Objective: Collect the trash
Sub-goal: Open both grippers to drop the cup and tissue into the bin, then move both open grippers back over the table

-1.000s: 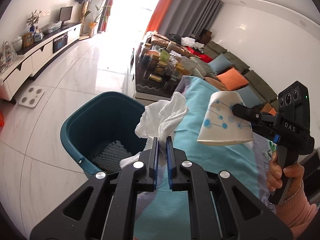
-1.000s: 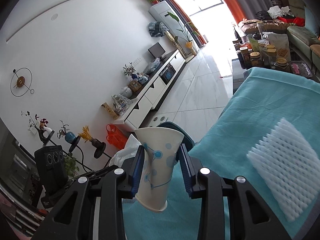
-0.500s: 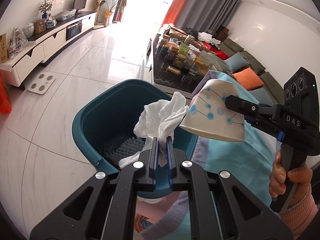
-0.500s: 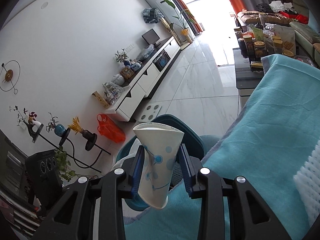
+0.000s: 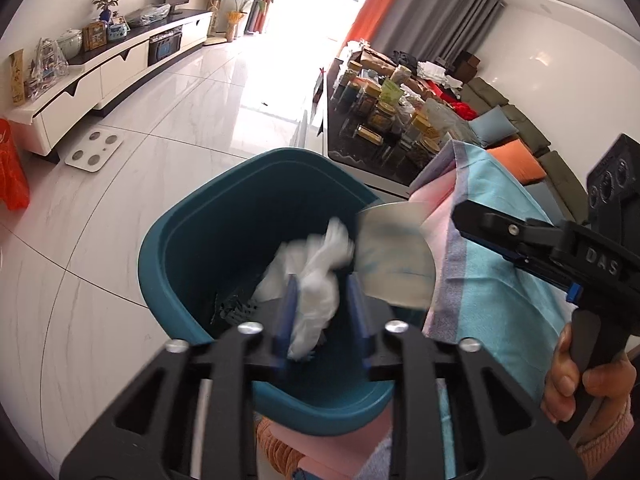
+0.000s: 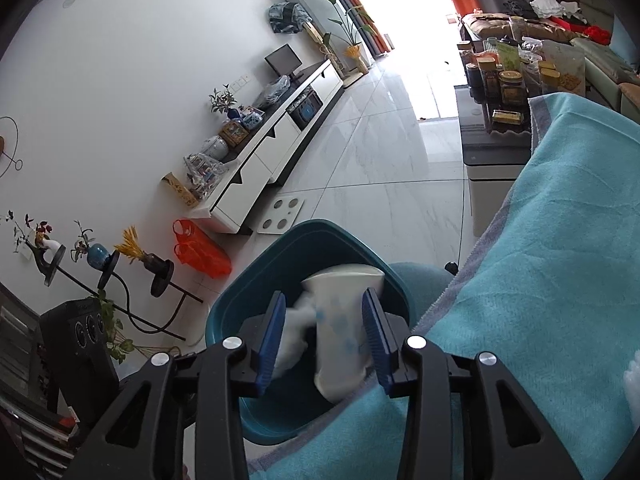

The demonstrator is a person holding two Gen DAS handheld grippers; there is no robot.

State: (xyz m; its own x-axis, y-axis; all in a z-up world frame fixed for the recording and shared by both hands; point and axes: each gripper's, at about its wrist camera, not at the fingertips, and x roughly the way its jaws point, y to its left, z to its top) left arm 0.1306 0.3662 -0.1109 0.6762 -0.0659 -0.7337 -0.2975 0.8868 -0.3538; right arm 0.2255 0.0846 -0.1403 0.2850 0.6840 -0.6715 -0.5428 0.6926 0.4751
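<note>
A teal trash bin [image 5: 192, 240] stands on the floor beside the table and also shows in the right wrist view [image 6: 256, 264]. My left gripper [image 5: 322, 312] is open above the bin; a blurred white tissue [image 5: 316, 276] is falling between its fingers. My right gripper [image 6: 326, 336] is open over the bin; a white paper cup with blue dots [image 6: 340, 332] is blurred, dropping between its fingers. The cup also shows in the left wrist view [image 5: 394, 260], off the right gripper's tips [image 5: 464, 216]. White foam netting [image 5: 232, 308] lies inside the bin.
A teal cloth [image 6: 560, 280] covers the table at right. A coffee table with jars [image 5: 384, 120], a white TV cabinet [image 5: 120, 72], a floor scale [image 5: 94, 150] and an orange bag [image 6: 200, 252] stand around. A bit of white foam [image 6: 634, 380] lies on the cloth.
Both grippers have moved over the bin and opened. The tissue and the paper cup have left the jaws and are dropping into the bin.
</note>
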